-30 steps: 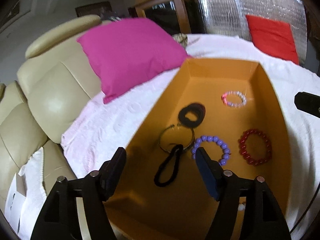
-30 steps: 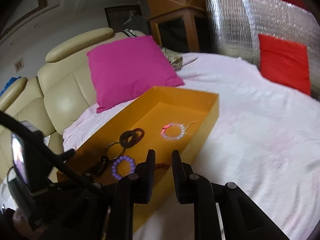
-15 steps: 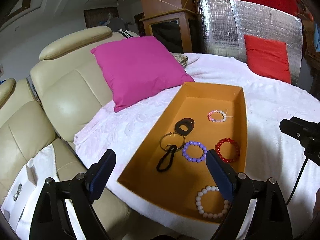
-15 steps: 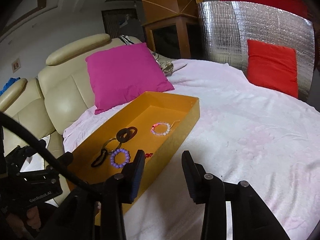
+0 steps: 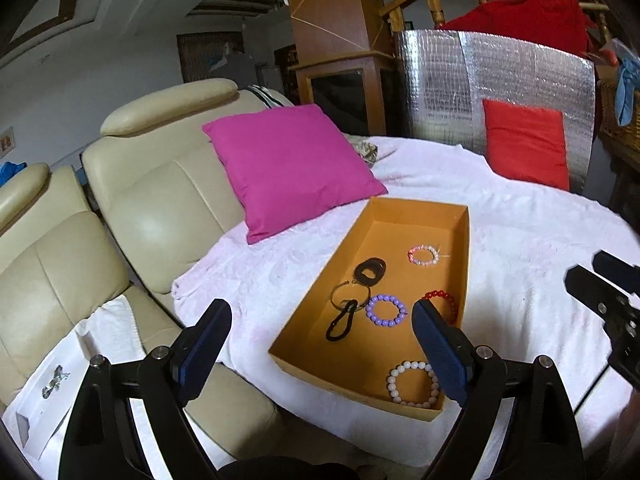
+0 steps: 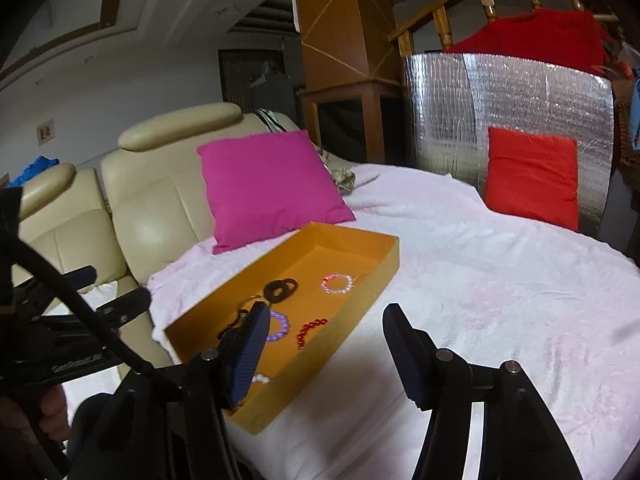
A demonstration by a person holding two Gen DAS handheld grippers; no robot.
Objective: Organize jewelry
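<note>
Pale pink bedding (image 5: 520,240) covers the round bed that carries my orange tray (image 5: 304,304), with a magenta cushion (image 5: 288,168) just beyond its far end. My left gripper (image 5: 322,338) hangs above the tray's near half, jaws wide and holding nothing; between them I see the purple bracelet (image 5: 385,311), a black hair tie (image 5: 341,322) and a thin bangle (image 5: 351,297). My right gripper (image 6: 324,344), jaws also wide and empty, sits over the tray's right wall. One finger hides part of the red bracelet (image 5: 444,300), and the white bracelet (image 5: 412,384) lies by the near wall. Open bedding stretches to the right.
</note>
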